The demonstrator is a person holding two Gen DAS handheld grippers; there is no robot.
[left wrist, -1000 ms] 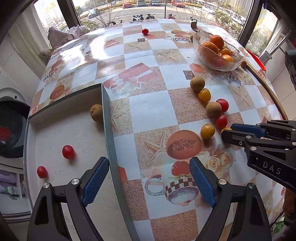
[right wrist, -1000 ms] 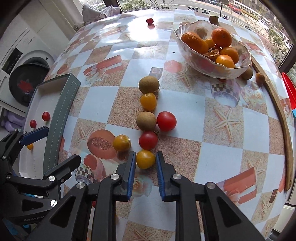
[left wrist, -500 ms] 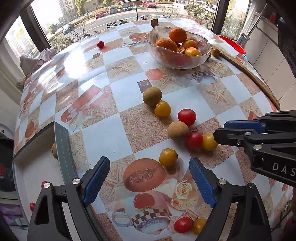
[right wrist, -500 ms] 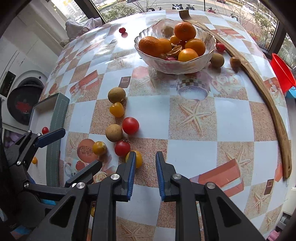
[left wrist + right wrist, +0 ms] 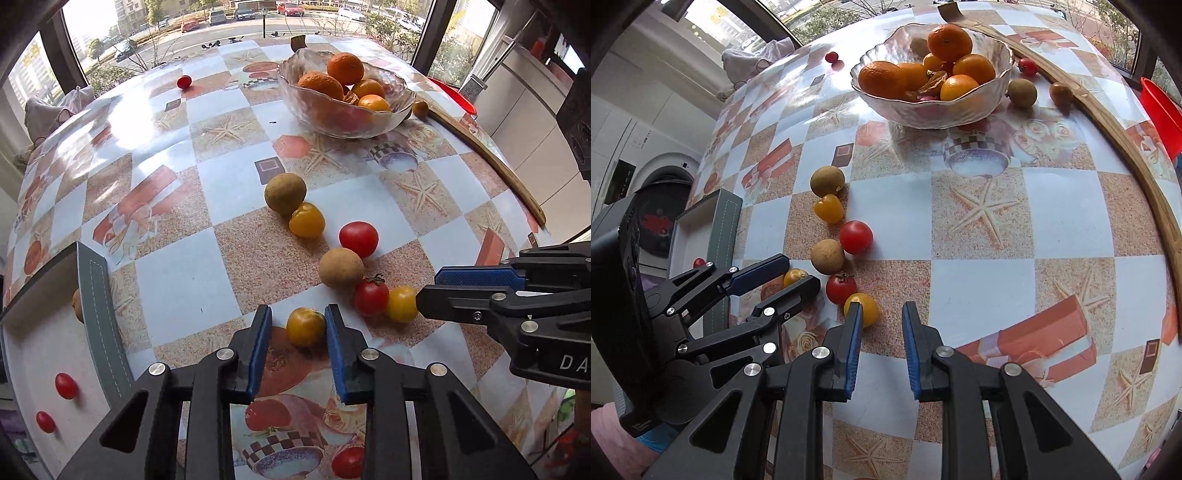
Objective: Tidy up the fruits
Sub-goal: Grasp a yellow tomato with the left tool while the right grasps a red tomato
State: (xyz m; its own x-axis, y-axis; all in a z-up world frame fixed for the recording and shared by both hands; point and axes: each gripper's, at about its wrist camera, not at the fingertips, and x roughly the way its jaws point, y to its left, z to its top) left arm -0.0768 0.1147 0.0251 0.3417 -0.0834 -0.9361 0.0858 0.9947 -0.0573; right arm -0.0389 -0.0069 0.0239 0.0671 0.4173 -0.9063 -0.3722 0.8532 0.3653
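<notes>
Left wrist view: a yellow tomato (image 5: 305, 326) on the bench (image 5: 177, 273) is bracketed by the left gripper (image 5: 298, 334), whose pads are nearly closed around it though firm contact cannot be confirmed; the grasp appears under way, with transfer to the grey box (image 5: 96, 317) judged next.

Right wrist view: the right gripper (image 5: 880, 341) is held slightly open and empty beside a second yellow tomato (image 5: 866, 309).

Both fisheye views looked forward along their jaws, low and close over the tabletop (image 5: 236, 184), facing the windows. The left wrist camera sat nearer the grey box (image 5: 99, 317) at its lower left; the right wrist camera sat further right, with the left gripper (image 5: 796, 275) at its left edge. Both shared the glass fruit bowl (image 5: 343, 110) and the trail of loose fruit.
</notes>
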